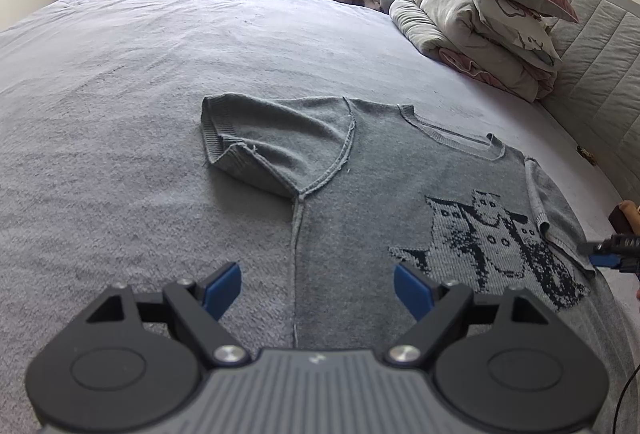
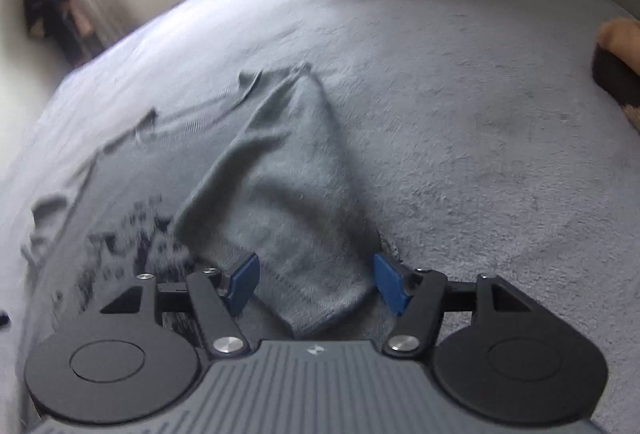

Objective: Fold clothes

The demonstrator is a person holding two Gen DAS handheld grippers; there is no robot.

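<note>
Left gripper [image 1: 318, 290], at the bottom of its view, hangs wide apart and empty over the sweater [image 1: 360, 202], straddling the long side seam without touching it. That sweater lies flat across the centre of the bed [image 1: 120, 74], one short sleeve [image 1: 264, 138] buckled into a hump at middle left. If those pads pinch only the raised seam, I expect the loose knit to stretch and drag rather than fold cleanly.

Right gripper [image 2: 316, 284] is also released; the other sleeve [image 2: 280, 194], folded in over the body, lies between its blue pads [image 2: 244, 282], which do not press it. Closing too shallowly could catch one layer and pull the fold open.

Knit is soft, ribbed at the cuffs, with a dark woven owl motif [image 1: 496, 242]; the bed cover is nubbly. Puffy bedding [image 1: 480, 18] sits stacked at upper right.
</note>
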